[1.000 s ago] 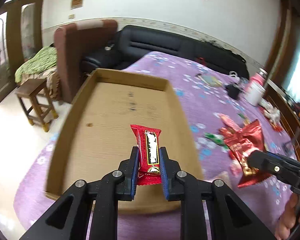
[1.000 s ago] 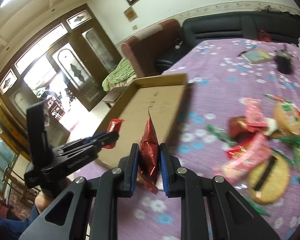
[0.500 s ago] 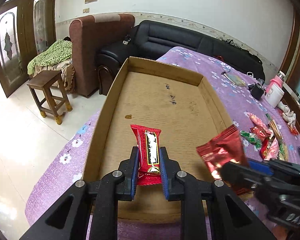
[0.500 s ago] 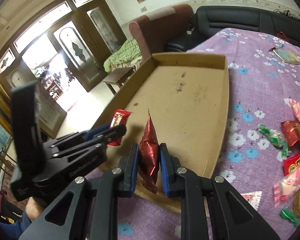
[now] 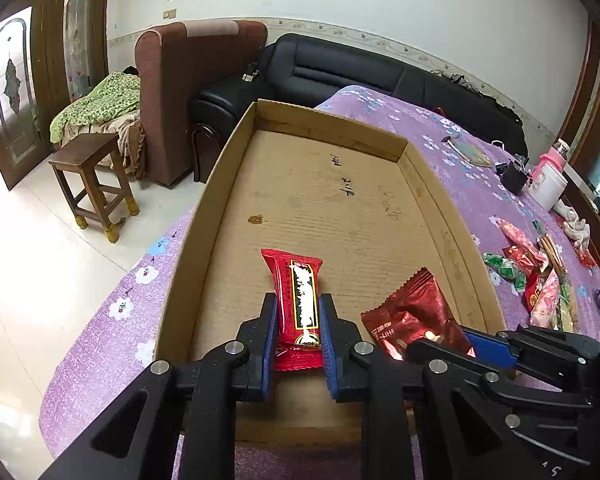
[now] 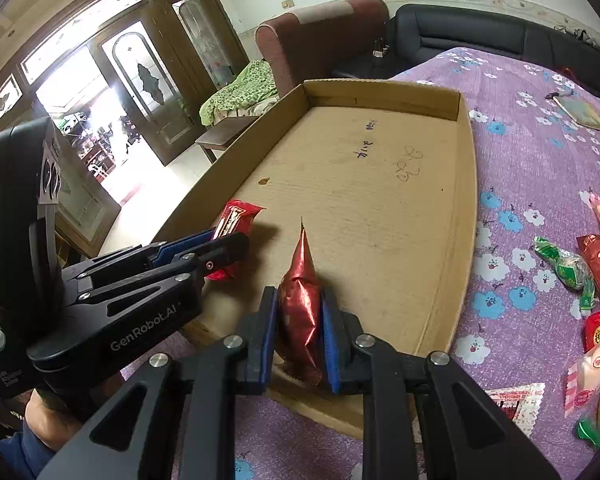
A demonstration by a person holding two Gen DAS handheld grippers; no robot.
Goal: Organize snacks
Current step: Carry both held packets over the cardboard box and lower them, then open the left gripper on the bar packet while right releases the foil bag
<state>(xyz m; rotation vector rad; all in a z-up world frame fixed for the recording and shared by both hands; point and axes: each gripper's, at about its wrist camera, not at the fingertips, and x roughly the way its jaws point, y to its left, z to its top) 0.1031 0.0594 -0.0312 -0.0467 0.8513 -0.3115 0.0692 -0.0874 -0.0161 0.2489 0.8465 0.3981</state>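
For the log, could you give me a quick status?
Left gripper shut on red bar. Right gripper shut on foil packet. Both over cardboard tray.

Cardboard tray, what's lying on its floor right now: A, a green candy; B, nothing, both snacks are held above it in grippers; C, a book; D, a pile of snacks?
B: the cardboard tray floor is bare; the left gripper and right gripper each clamp a red snack over it.

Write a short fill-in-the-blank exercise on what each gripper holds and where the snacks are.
1. The left gripper clamps a red snack bar with a ____ label stripe.
2. The right gripper clamps a shiny dark red ____ pouch.
3. Both snacks hang over the shallow ____ tray.
4. Loose snacks lie on the ____ flowered tablecloth.

Missing: white; foil; cardboard; purple
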